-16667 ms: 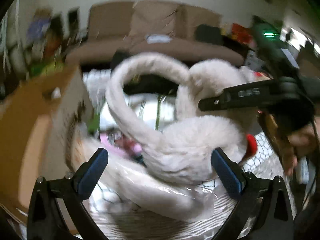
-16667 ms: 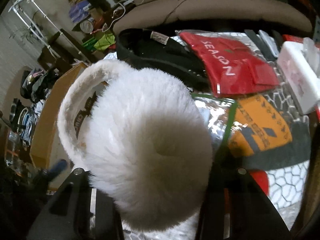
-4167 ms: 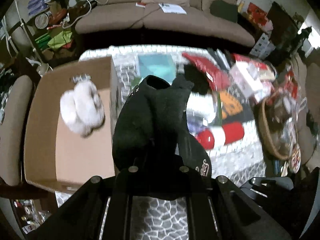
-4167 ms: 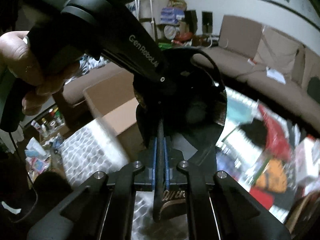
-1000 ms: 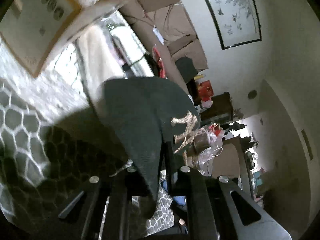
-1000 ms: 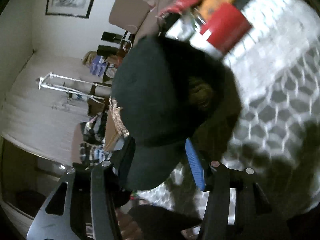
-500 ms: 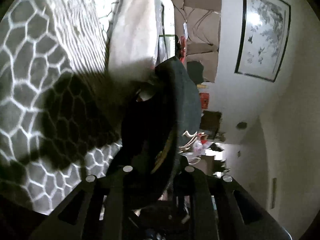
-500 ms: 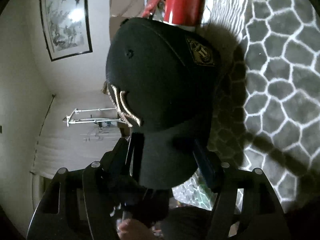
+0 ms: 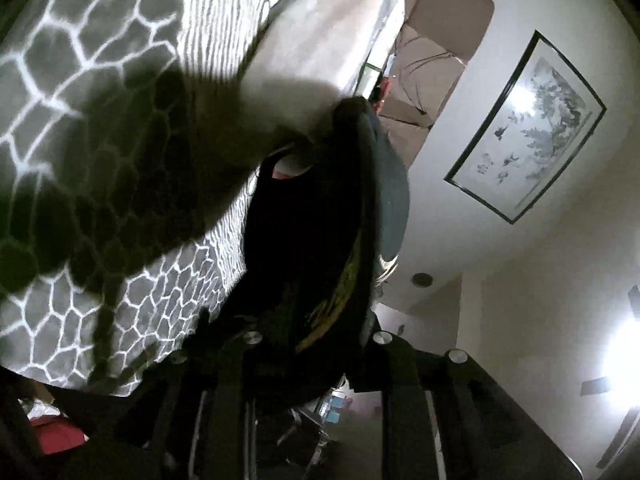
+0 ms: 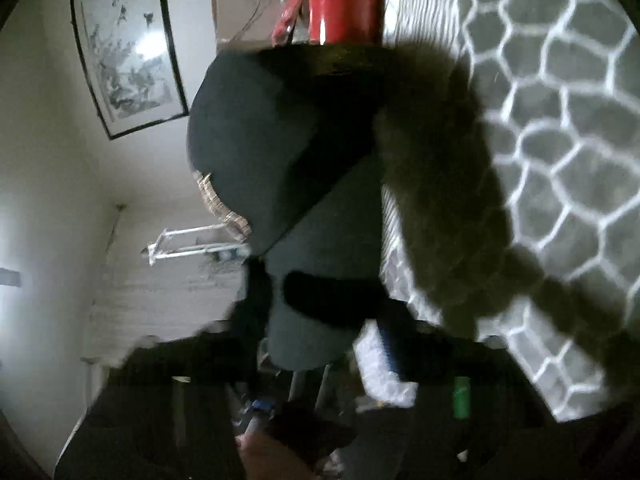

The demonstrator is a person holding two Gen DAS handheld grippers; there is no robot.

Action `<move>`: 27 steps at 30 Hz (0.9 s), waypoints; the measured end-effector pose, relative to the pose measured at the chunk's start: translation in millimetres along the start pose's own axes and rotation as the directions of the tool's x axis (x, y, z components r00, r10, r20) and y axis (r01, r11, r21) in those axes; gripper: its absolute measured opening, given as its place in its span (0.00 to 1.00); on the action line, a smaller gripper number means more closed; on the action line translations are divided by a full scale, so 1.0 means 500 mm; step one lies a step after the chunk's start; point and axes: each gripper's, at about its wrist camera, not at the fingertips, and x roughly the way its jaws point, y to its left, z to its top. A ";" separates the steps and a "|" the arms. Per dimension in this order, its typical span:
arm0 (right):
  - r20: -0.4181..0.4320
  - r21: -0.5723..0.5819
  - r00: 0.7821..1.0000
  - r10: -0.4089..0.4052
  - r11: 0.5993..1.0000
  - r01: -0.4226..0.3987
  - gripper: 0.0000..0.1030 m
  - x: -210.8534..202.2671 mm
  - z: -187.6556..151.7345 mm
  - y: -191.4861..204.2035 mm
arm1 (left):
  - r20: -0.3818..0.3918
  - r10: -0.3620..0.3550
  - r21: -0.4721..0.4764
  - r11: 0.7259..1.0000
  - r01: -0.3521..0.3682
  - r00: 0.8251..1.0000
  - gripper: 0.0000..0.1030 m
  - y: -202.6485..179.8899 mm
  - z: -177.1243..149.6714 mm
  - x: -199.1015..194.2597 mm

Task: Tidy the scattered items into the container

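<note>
**Cap pinched by both grippers over the patterned cloth**

Seen through the left wrist camera: black cap [image 9: 320, 216] rising straight out of the left gripper [image 9: 312, 340], underside of the brim clamped between nearly closed jaws, yellow print showing just above them. Long axis running away from the gripper, crown end farthest off, dark opening turned toward the cloth [image 9: 80, 60]. Cap on edge, hanging beside the cloth rather than flat on it; contact with the cloth not clear. Broad shadow thrown across the stone pattern. Pale fluffy thing [image 9: 332, 40] beyond the crown, near the cloth's far edge.

Seen through the right wrist camera: same cap [image 10: 256, 136], brim end sitting between the fingers of the right gripper [image 10: 324, 320], jaws closing on it; blue pad [image 10: 390, 350] just beside the brim, pressing not yet visible. Crown pointing away, gold embroidery at its outer side. Red tube [image 10: 344, 0] past the crown on the cloth [image 10: 560, 120]. Framed picture [image 10: 128, 48] on the wall.
</note>
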 end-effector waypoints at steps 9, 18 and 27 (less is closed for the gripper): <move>0.002 -0.096 0.999 0.045 0.994 -0.045 0.15 -0.014 0.045 0.055 | 0.002 0.010 0.047 0.999 -0.011 1.000 0.71 -0.010 0.061 -0.063; 0.020 -0.037 0.997 0.077 0.996 -0.077 0.14 -0.035 0.060 0.049 | -0.075 0.045 0.094 0.995 -0.038 0.996 0.29 0.009 0.093 0.015; -0.016 -0.061 0.997 0.075 0.995 -0.076 0.19 -0.029 0.085 0.077 | -0.081 0.070 0.239 0.970 -0.048 0.994 0.24 -0.048 0.065 0.016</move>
